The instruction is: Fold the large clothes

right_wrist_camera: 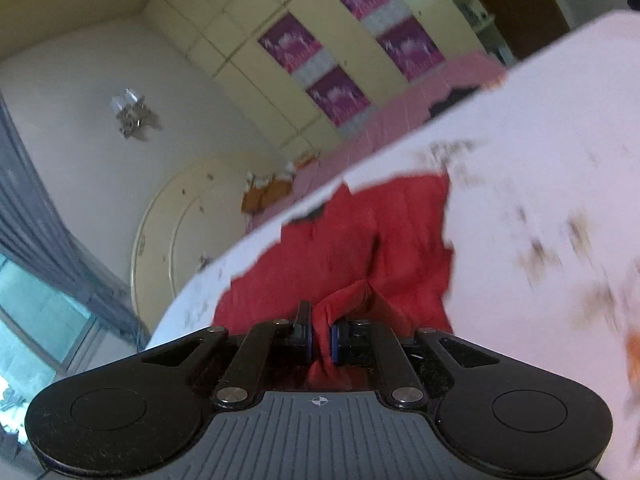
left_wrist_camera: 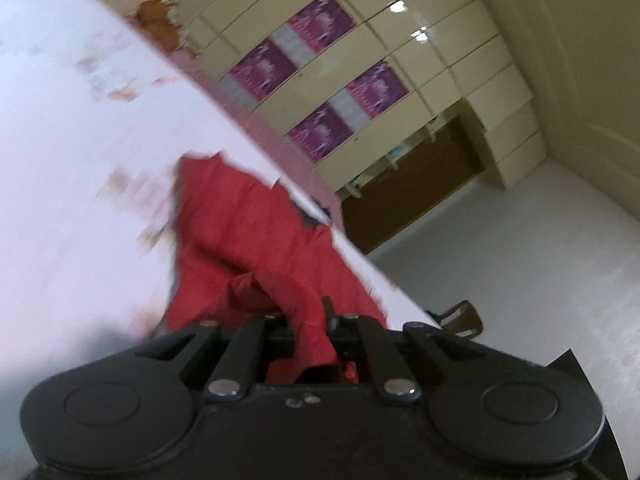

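I have the left tool (left_wrist_camera: 310, 330) and the right tool (right_wrist_camera: 321, 334) each clamped on a bunched fold of the red garment (right_wrist_camera: 360, 240), which lies on the white bed (right_wrist_camera: 540, 160), its length running away from me.

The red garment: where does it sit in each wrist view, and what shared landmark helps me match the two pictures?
Left wrist view: the red garment runs from centre to bottom centre, on the white bedspread, pinched in the left gripper.
Right wrist view: the garment is centre to lower centre, pinched in the right gripper.
Shared landmark: the purple wardrobe panels.
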`<state>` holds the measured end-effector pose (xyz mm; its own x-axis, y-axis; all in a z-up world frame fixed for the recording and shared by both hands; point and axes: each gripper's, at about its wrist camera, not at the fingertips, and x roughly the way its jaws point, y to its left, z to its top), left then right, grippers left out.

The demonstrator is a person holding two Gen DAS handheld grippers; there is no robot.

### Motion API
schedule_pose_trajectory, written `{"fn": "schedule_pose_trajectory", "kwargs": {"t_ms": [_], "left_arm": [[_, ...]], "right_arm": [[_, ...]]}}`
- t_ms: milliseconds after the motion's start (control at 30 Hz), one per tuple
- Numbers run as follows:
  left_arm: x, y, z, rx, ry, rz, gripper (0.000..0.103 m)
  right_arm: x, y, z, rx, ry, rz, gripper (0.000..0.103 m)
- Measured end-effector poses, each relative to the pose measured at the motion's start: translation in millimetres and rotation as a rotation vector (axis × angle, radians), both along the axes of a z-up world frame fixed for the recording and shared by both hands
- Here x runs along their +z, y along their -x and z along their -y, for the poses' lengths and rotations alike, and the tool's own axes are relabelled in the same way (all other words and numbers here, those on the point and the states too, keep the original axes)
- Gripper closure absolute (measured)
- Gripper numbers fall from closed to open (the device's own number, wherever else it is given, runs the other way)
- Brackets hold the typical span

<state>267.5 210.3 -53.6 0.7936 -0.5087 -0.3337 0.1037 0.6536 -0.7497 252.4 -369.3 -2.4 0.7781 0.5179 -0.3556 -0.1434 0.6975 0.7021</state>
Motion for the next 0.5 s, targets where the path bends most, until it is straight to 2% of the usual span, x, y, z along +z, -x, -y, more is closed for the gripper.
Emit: {"fn": "schedule_pose_trajectory", "kwargs": {"t_ms": [100,267,500], "left_arm": [[10.4,-56.1,1.4,-0.004,-0.011,0.001,0.097],[17.0,-143.4,7.4,-0.012,-0.069,-0.015,0.097],[-8.8,-248.2,-2.1,-0.009,-0.058,-0.119,0.097]], "right_arm": [[5.9,-50.1,-3.2,-0.026,-0.033,0.0,0.095],[3.9,-129.9,-7.3,-0.058,-0.034,-0.029,0.095],[-19.5,-239.2,0.1,-0.101,-0.065,-0.113,0.095]]}}
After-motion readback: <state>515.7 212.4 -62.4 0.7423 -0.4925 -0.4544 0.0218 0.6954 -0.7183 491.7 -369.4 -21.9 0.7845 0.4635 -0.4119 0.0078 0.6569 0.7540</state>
